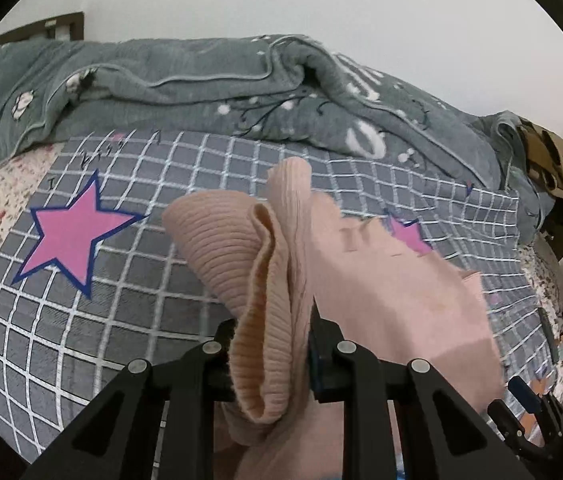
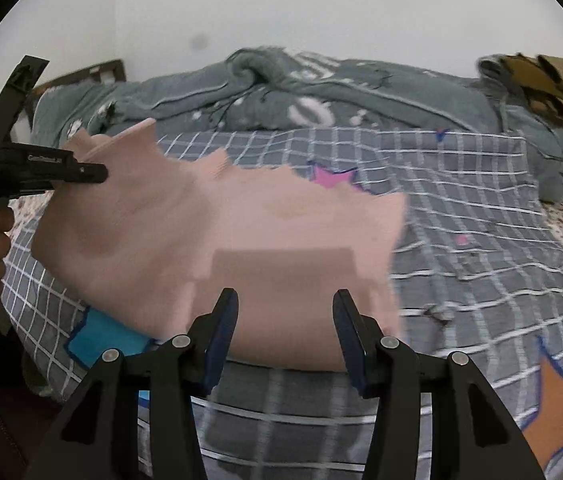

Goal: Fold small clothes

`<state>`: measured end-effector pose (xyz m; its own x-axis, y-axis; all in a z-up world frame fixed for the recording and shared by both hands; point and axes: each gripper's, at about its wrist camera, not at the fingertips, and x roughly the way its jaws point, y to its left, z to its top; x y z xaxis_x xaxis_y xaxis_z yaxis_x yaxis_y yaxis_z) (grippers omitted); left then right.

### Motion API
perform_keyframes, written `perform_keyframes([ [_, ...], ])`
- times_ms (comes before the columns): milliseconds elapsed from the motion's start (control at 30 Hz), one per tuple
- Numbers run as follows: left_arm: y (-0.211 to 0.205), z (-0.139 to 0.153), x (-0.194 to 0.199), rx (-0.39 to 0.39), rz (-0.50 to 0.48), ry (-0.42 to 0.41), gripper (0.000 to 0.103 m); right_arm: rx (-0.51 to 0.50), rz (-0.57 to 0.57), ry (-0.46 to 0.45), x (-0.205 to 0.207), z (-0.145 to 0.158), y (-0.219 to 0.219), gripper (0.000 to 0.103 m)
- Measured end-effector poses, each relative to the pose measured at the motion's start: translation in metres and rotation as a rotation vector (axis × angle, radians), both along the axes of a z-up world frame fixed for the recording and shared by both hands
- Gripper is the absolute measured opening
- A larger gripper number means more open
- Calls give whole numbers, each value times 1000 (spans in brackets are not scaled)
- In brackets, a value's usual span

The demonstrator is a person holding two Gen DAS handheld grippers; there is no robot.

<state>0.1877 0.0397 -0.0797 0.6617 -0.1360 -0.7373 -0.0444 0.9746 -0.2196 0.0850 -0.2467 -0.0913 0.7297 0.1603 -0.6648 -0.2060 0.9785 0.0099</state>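
The bed [image 1: 81, 320] is faced closely from both wrist cameras toward the wall [image 2: 321, 8], and the pink garment [image 2: 241, 232], seemingly motion-blurred, is shared.

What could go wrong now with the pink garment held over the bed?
1. Only the left gripper pinches the pink garment, at a bunched ribbed edge; the fabric may slip out.
2. The right gripper is open and holds nothing, so the loose cloth may land crumpled on the checked sheet.
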Motion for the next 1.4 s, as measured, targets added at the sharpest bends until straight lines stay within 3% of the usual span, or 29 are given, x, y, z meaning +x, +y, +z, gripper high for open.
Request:
perform_keyframes([
  [367,-117,31,6,20,-54,11,20,109,-171,-42,-19,16,-116,48],
  [600,-221,-10,11,6,-161,108,22,128,-199,-1,-30,7,-153,48],
  [733,-251,-34,13,-36,-258,175,38,121,-184,14,-29,1,-154,48],
  [800,-240,-25,8,-106,-274,139,46,138,-165,19,-30,1,-150,48],
  [867,-222,-13,4,-184,-280,113,62,156,-135,19,-29,3,-143,48],
  [900,-212,-6,1,-206,-270,93,62,166,-116,17,-28,4,-138,48],
  [1133,-133,20,-27,-146,-163,2,64,301,9,-11,-18,22,-99,49],
  [1267,-88,7,-48,-110,-103,19,64,410,70,-4,-10,26,-74,49],
  [1400,-66,-11,-67,-102,-87,51,64,440,89,31,3,17,-47,49],
])
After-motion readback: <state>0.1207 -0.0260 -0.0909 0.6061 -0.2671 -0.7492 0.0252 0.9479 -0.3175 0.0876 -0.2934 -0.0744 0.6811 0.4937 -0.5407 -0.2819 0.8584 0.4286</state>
